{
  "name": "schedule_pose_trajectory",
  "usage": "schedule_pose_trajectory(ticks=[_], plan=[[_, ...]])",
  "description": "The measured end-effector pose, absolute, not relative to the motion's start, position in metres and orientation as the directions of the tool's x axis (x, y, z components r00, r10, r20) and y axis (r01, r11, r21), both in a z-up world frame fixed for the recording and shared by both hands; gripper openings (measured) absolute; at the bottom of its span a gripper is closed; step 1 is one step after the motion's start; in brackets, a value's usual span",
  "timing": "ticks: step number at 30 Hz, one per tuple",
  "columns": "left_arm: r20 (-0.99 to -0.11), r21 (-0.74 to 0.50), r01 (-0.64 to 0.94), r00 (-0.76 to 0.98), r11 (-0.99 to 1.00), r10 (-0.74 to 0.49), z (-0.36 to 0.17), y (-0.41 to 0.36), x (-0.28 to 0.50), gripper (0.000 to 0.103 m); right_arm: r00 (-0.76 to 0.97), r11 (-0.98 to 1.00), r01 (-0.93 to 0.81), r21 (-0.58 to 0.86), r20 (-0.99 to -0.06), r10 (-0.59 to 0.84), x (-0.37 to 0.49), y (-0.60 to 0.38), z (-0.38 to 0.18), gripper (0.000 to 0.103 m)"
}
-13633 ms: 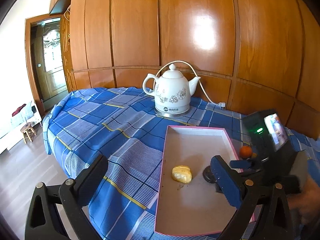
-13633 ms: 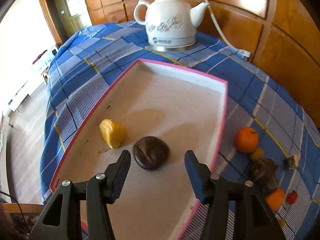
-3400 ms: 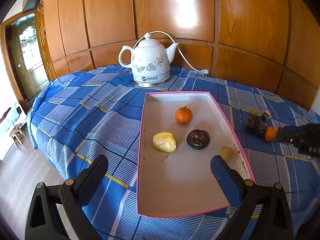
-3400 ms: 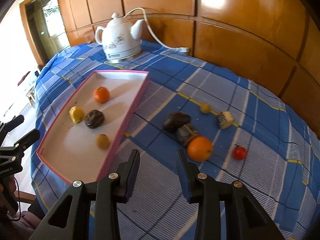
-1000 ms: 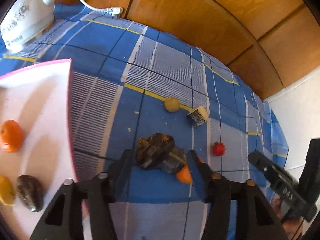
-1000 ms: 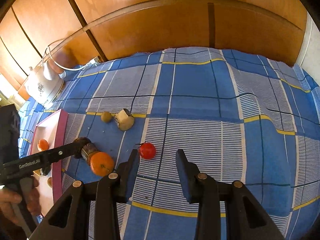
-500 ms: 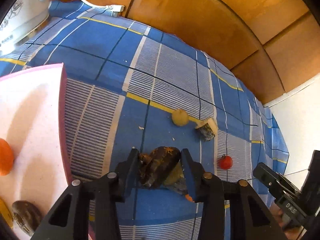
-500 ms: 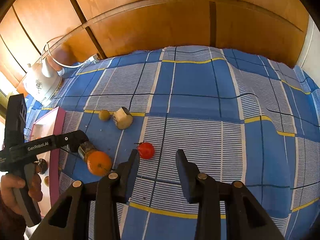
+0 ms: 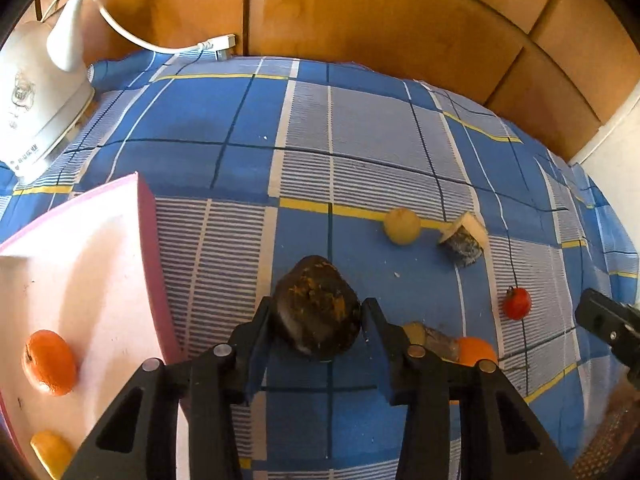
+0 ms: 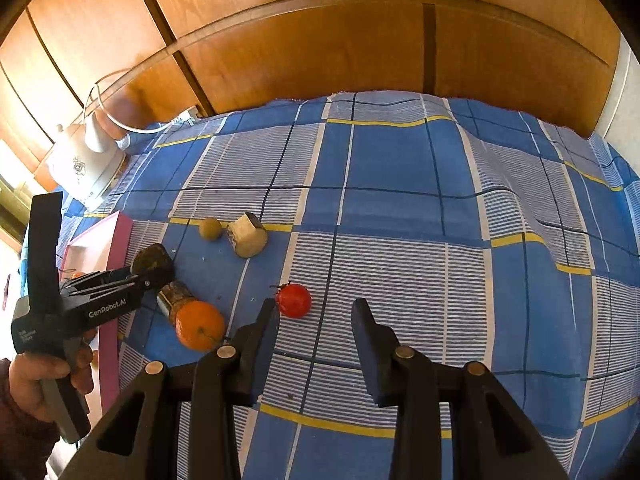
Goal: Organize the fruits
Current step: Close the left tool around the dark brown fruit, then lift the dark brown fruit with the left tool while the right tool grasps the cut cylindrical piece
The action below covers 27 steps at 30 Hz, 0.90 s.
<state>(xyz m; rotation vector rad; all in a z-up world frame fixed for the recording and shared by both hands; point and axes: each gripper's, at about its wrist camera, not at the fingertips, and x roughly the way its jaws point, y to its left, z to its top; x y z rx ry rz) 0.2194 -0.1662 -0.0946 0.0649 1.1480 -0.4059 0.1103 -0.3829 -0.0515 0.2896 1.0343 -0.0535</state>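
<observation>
Left gripper (image 9: 318,322) clamps dark fruit (image 9: 318,306); right gripper (image 10: 316,320) part-open, empty.

Between my left gripper (image 9: 318,330) and the pink tray (image 9: 150,248) at the frame's left, a strip of bare blue checked cloth (image 9: 360,128) is lying open, wide enough for passing. The tray's raised wall is standing in the way there. Just right of my left fingers, a brown chunk (image 9: 436,340) and an orange (image 9: 476,350) are crowding the cloth. Further right a cherry tomato (image 9: 517,303) is sitting, and above it a yellow-green ball (image 9: 402,226) and a cut wedge (image 9: 464,238). In the upper left the white kettle (image 9: 36,96) and its cord (image 9: 132,36) are blocking that corner. In the right wrist view, the whole right half of the cloth is lying clear before my right gripper (image 10: 316,322).
</observation>
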Motion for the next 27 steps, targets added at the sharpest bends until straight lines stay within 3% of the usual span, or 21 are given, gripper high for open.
schedule_pose_trajectory(ticks=[6, 13, 25, 27], plan=[[-0.877, -0.064, 0.412, 0.411, 0.909, -0.248, -0.089, -0.181, 0.205, 0.043, 0.505, 0.959, 0.189, 0.209, -0.859, 0.088, 0.112, -0.385, -0.054, 0.038], [-0.829, -0.171, 0.389, 0.44, 0.905, -0.346, -0.073, -0.165, 0.196, 0.042, 0.513, 0.965, 0.173, 0.197, -0.854, 0.082, 0.112, -0.382, -0.055, 0.038], [-0.76, -0.166, 0.49, 0.489, 0.856, -0.428, -0.04, -0.139, 0.112, 0.043, 0.516, 0.969, 0.03, 0.246, -0.834, 0.196, 0.14, -0.356, -0.05, 0.038], [-0.754, -0.192, 0.491, 0.481, 0.85, -0.448, -0.039, -0.134, 0.101, 0.043, 0.501, 0.979, -0.004, 0.206, -0.846, 0.18, 0.156, -0.346, -0.053, 0.045]])
